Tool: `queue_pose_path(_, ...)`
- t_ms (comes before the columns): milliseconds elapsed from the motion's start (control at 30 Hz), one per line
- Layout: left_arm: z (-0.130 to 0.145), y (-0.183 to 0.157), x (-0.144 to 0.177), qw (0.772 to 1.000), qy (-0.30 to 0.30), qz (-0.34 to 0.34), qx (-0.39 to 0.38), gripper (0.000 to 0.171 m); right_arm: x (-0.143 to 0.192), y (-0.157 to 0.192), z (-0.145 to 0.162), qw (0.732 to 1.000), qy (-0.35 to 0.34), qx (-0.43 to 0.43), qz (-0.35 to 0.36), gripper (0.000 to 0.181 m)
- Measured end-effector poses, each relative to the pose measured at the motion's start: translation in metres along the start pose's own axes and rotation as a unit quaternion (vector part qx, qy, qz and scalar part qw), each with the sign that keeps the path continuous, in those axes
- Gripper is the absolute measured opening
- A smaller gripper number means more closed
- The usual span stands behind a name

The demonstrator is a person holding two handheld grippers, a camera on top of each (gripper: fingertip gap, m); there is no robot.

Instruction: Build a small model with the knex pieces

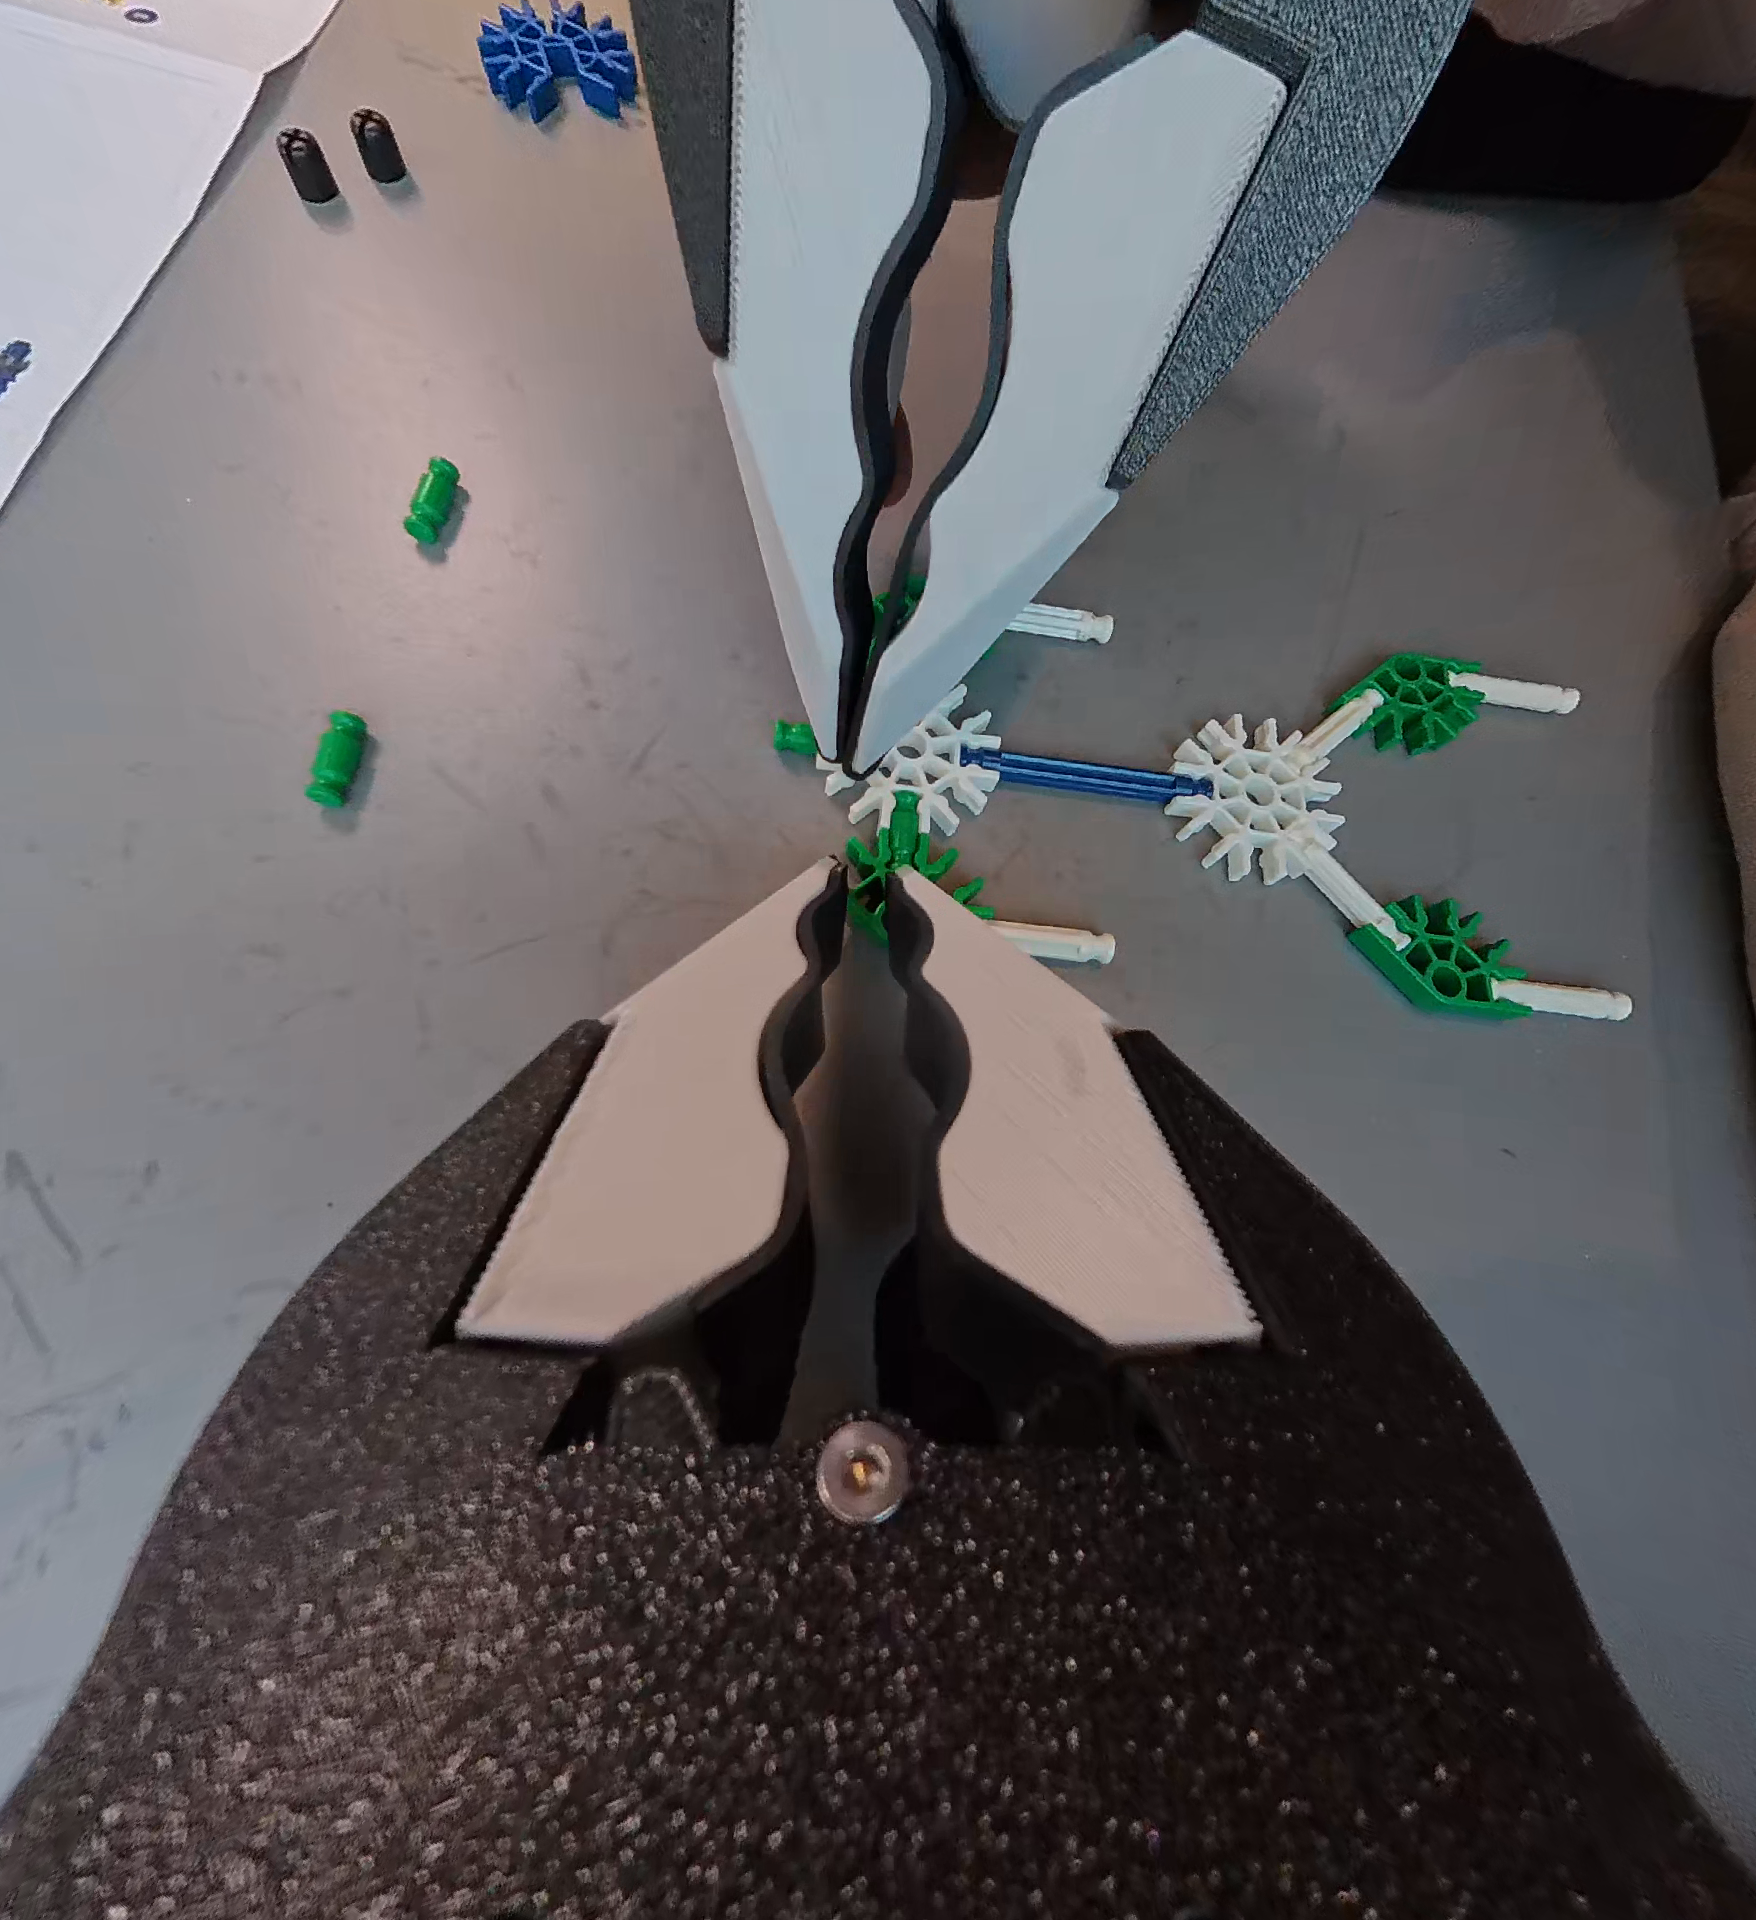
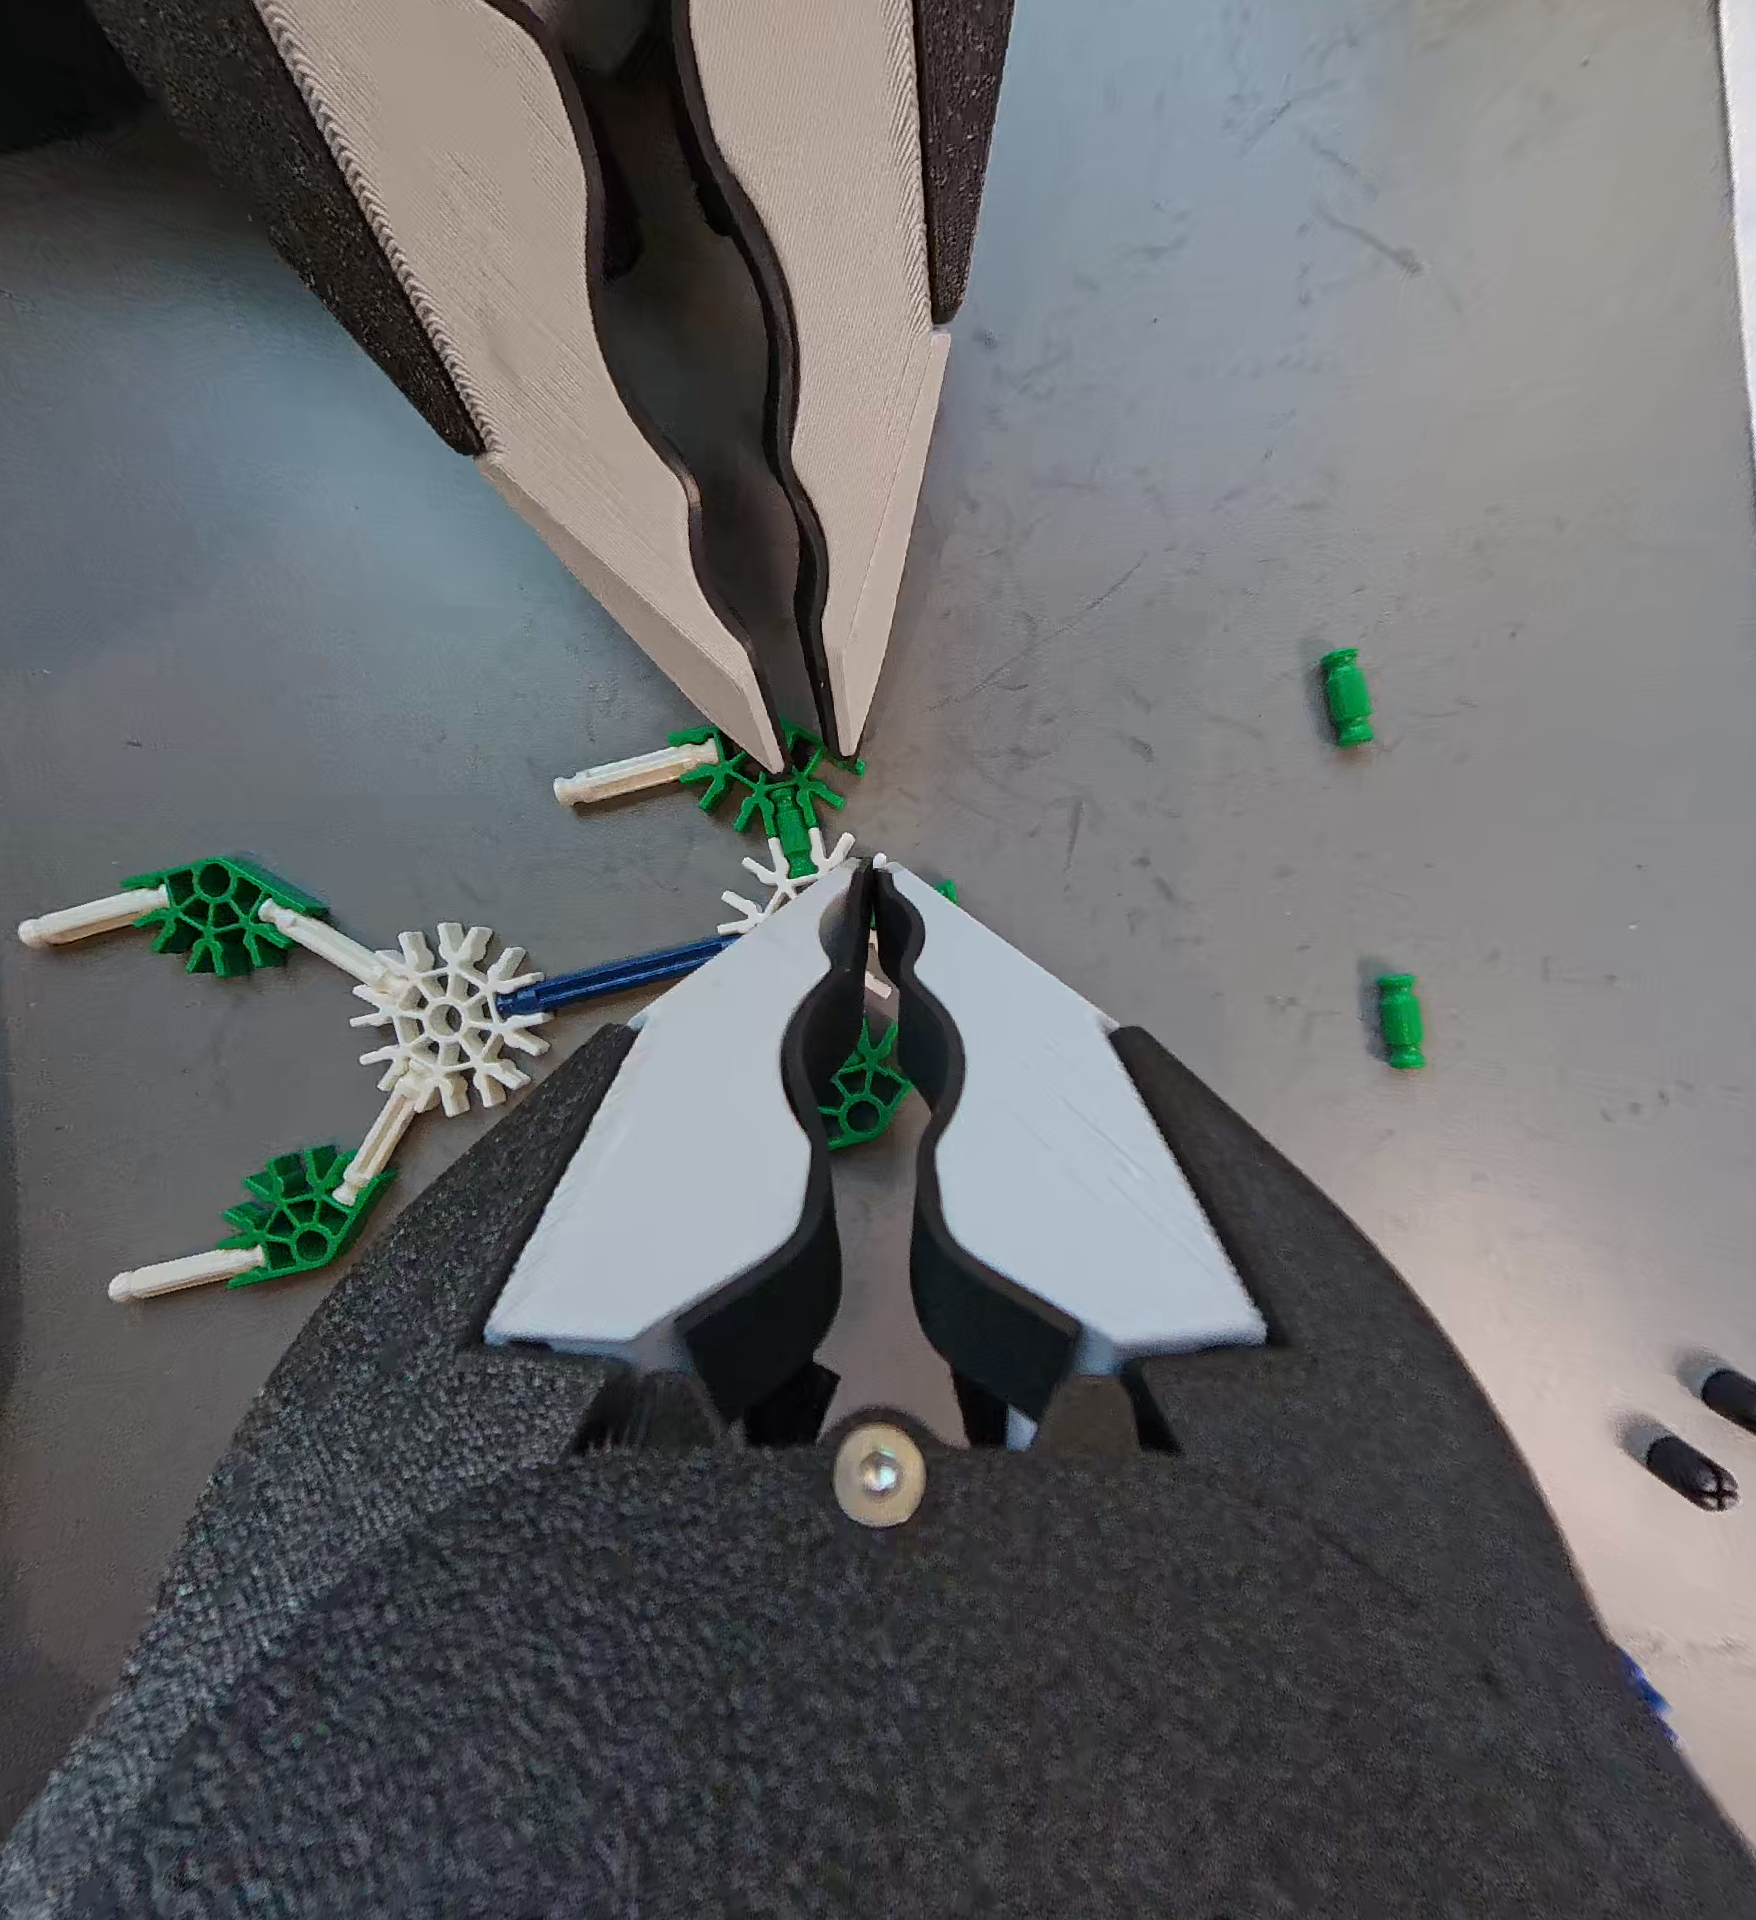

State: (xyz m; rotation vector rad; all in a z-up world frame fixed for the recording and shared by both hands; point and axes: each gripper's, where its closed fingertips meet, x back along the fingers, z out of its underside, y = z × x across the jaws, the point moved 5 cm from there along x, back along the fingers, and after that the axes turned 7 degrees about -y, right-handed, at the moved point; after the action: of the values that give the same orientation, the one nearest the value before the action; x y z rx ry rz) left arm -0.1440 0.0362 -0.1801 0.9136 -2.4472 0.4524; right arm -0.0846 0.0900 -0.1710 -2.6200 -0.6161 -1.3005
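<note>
Both sets of fingers are clenched on a toy rod-and-connector frame lying on the grey worktop: left gripper [image 1: 866, 883] pinching a green connector [image 1: 879, 873], right gripper [image 2: 872, 873] pinching the adjoining white snowflake hub [image 2: 780, 883], seemingly bracing the joint between them.

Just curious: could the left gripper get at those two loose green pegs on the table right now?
Probably not yet: the left gripper looks shut on a green connector; otherwise the way to the green pegs looks free.

I count two white snowflake connectors [image 1: 1256, 795], four green connectors [image 1: 1419, 701], two loose green spacers [image 1: 431, 500], two black caps [image 1: 309, 164].
</note>
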Motion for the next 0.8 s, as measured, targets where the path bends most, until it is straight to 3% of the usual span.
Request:
queue_pose_path(167, 0.0, 0.0, 0.0, 1.0, -0.003, 0.003, 0.007, 0.006, -0.002, 0.0, -0.004, 0.999, 0.041, 0.001, -0.003, 0.0)
queue_pose_path(333, 0.0, 0.001, -0.001, 1.0, -0.002, -0.003, 0.001, 0.005, 0.001, -0.002, 0.001, 1.0, -0.016, -0.007, -0.008, 0.0)
queue_pose_path(533, -0.002, 0.003, -0.002, 0.999, 0.003, -0.034, -0.039, 0.005, 0.043, -0.041, 0.0, 0.982, -0.155, -0.003, 0.11, 0.008)
queue_pose_path(800, -0.002, 0.018, 0.001, 0.997, -0.017, -0.068, -0.03, 0.017, 0.061, -0.076, 0.017, 0.959, -0.183, -0.011, 0.214, 0.018)
